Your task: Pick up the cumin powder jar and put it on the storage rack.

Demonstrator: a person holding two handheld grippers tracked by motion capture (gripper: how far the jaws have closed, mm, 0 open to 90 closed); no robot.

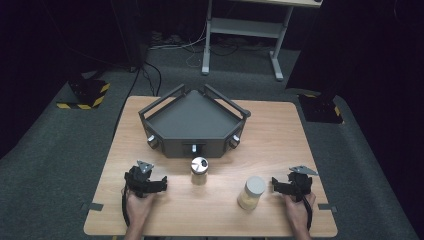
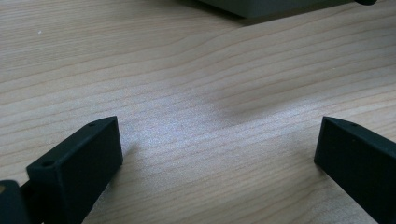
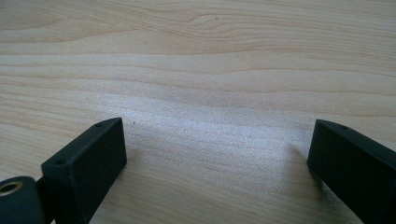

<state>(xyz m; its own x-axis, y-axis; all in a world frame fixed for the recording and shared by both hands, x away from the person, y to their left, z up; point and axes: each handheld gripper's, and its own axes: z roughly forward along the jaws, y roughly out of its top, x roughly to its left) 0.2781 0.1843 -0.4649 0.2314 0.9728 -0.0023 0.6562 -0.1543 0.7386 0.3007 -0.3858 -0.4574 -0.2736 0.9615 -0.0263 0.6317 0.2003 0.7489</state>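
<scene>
Left gripper (image 1: 151,186): held low over the worktop (image 1: 280,125) near its front left; jaws spread wide with bare wood between them, as the left gripper view shows.
Right gripper (image 1: 281,186): held low near the front right; jaws spread wide, holding nothing.
Cut off: in the left gripper view (image 2: 219,140) both jaws run out of the frame at the bottom; the same goes for the right gripper view (image 3: 217,140).
Jar with pale lid (image 1: 251,193): upright, just beside the right gripper on its inner side, apart from it; its light contents are too small to identify.
Shaker with metal top (image 1: 199,170): upright between the two grippers, nearer the left one, just in front of the grey tray.
Grey tray (image 1: 170,102): angular, with raised rails, at the worktop's middle rear; the small knobs on its front wall are hard to make out. A corner of it shows at the top of the left gripper view.
Surroundings: dark floor, white desk frame (image 1: 240,27) behind, its top cut off by the frame.
</scene>
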